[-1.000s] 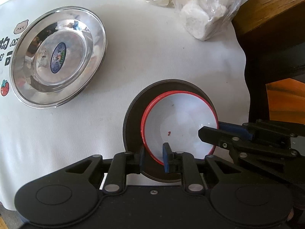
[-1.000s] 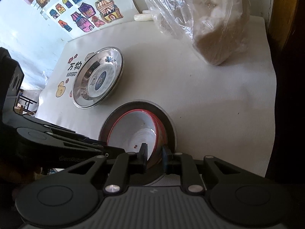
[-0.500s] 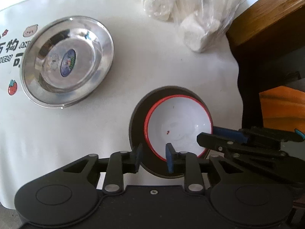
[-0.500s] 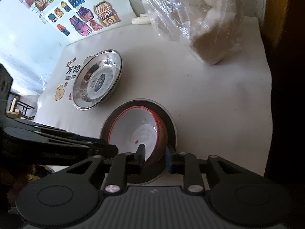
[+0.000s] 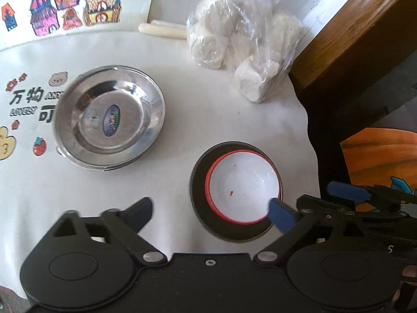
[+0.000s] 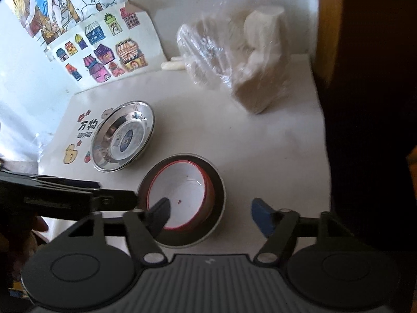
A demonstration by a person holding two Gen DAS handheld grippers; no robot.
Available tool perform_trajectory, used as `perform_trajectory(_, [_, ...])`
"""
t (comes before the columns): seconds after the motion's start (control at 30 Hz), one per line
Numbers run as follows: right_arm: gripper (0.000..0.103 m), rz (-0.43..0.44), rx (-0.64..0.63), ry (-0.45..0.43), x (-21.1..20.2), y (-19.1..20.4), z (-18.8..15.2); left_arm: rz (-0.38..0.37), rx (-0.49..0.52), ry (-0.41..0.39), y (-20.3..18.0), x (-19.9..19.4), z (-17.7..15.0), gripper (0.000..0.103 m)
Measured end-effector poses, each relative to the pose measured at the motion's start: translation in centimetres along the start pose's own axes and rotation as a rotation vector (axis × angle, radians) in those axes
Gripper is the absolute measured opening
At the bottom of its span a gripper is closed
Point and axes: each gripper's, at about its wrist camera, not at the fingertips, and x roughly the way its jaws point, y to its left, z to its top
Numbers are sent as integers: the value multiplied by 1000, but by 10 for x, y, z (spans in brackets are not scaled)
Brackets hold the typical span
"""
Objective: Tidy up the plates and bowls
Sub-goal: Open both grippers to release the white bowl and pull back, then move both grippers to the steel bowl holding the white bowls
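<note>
A white bowl with a red rim [image 5: 242, 185] [image 6: 182, 195] sits inside a black dish [image 5: 199, 182] [image 6: 220, 195] on the white tablecloth. To its left stands a stack of steel plates [image 5: 109, 117] [image 6: 122, 135]. My left gripper [image 5: 211, 214] hovers above the bowl's near left side, jaws opening, pads clear of the rim. My right gripper [image 6: 212, 215] hangs over the bowl's near right side, jaws also opening; one finger is above the bowl's inside, touching nothing. Each gripper shows in the other's view: right gripper [image 5: 325, 195], left gripper [image 6: 114, 191].
A clear bag of white rolls [image 5: 247, 52] [image 6: 242, 70] lies at the back right, with a pale stick [image 5: 161, 30] beside it. Wooden furniture [image 5: 351, 39] borders the table's right edge. Coloured drawings [image 6: 101, 49] hang on the back wall.
Both grippers were shut on the bowl's rim; now both have let go, opened wide and lifted back. The bowl stays in the black dish.
</note>
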Motion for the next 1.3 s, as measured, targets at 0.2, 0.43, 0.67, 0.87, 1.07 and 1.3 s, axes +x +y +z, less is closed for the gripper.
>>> perform_trajectory(0.2, [97, -67, 17, -61, -27, 16, -22, 43, 45, -99, 9, -32, -22, 102])
perform_trajectory(0.43, [103, -158, 11, -146, -56, 37, -54, 89, 78, -170, 16, -57, -45, 102])
perform_trajectory(0.67, [103, -223, 17, -196, -82, 43, -75, 121, 137, -203, 13, -70, -65, 102])
perform_trajectory(0.87, [103, -254, 43, -198, -90, 36, -85, 140, 151, -188, 11, -68, -77, 102])
perform_trajectory(1.07, [103, -262, 44, -165, -85, 25, -88, 175, 157, -161, 9, -60, -79, 102])
perform_trajectory(1.3, [103, -264, 4, -100, -68, 9, -82, 214, 161, -108, -1, -37, -69, 102])
